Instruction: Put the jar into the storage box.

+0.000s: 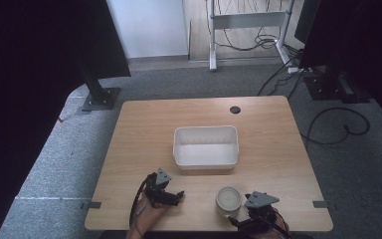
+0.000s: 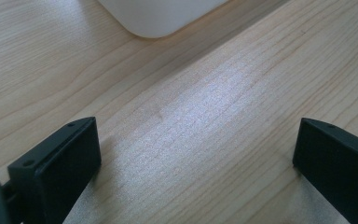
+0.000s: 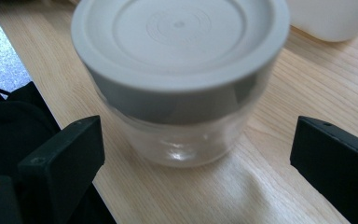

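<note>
Right gripper view: a clear jar with a grey lid, its top edge cut off, stands on the counter between spread jaws, untouched. Left gripper jaws gape over bare wood; the white tub is cropped.

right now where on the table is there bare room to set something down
Bare wood lies left and right of the white bin and behind it toward the round cable hole. The near edge is crowded: left gripper, lidded jar, right gripper.

My matt black jaws frame a clear glossy jar with a smooth grey plastic lid on the pale, fine-grained wood table.
</note>
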